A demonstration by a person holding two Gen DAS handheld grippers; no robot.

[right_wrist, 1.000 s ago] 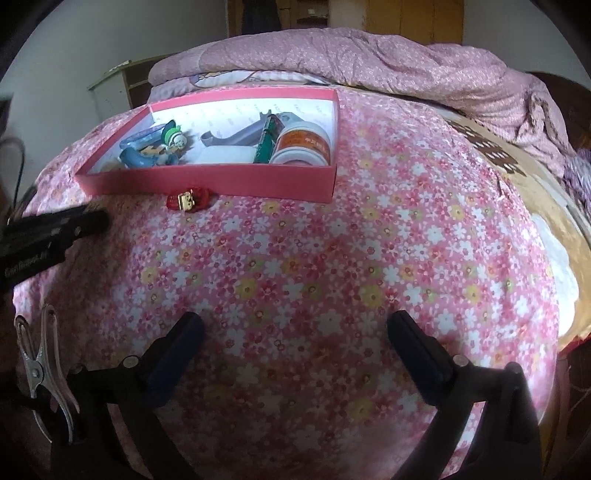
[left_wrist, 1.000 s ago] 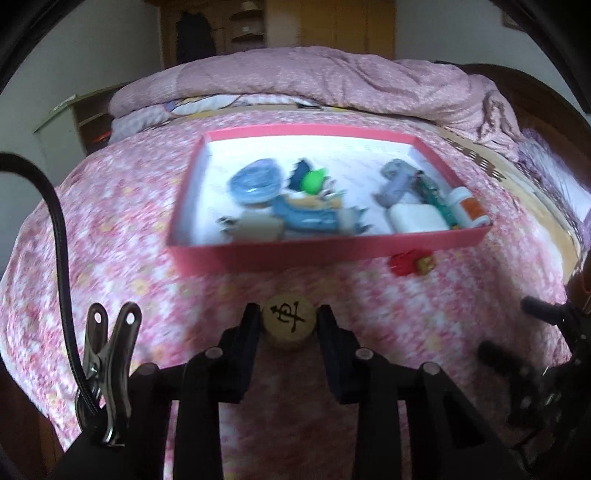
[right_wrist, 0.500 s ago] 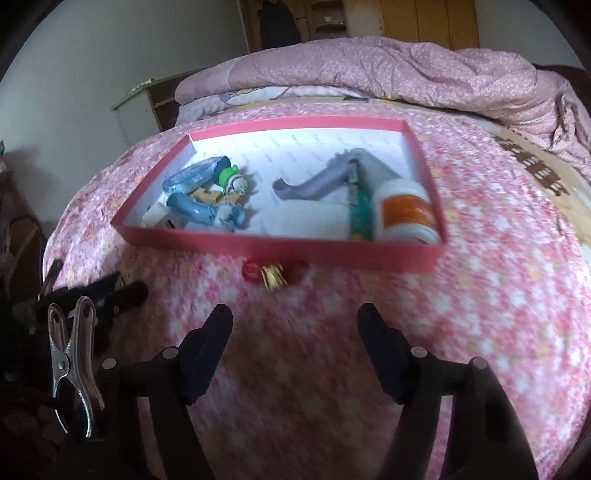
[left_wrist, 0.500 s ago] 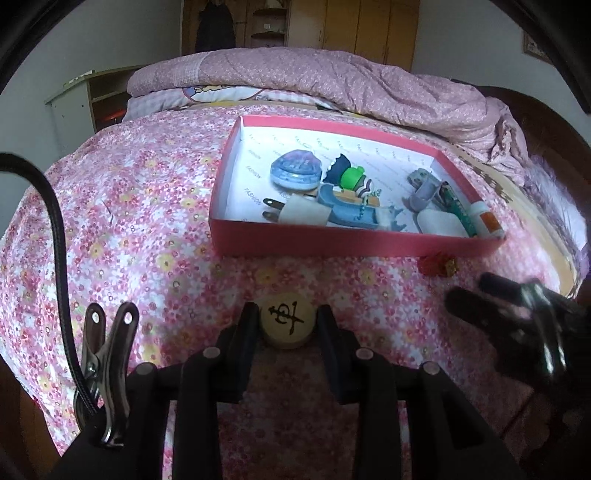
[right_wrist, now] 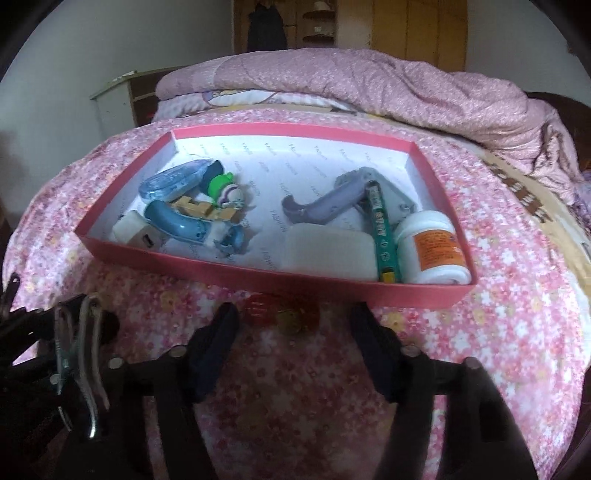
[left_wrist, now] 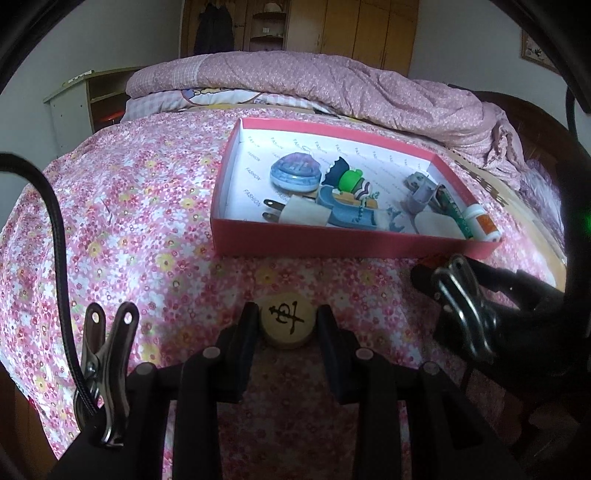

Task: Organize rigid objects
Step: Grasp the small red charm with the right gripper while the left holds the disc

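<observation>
So in the last second the right gripper (right_wrist: 291, 325) swung in low, and its wide-open fingers now straddle the small red-and-gold trinket (right_wrist: 280, 314) lying on the flowery pink bedspread (right_wrist: 498, 332) just in front of the pink cardboard box (right_wrist: 258, 278), so I'd guess that's the next grab. The left gripper (left_wrist: 287, 325) is still clamped on the round wooden chess piece with the black character (left_wrist: 287, 322), closer to the box than before but not over it. Beyond the box: a rumpled pink quilt (left_wrist: 332, 85), then wooden wardrobes (left_wrist: 351, 33).

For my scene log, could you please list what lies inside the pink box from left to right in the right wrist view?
White charger plug → blue curved toy → white soap-like block → green tube → white bottle with orange label.
</observation>
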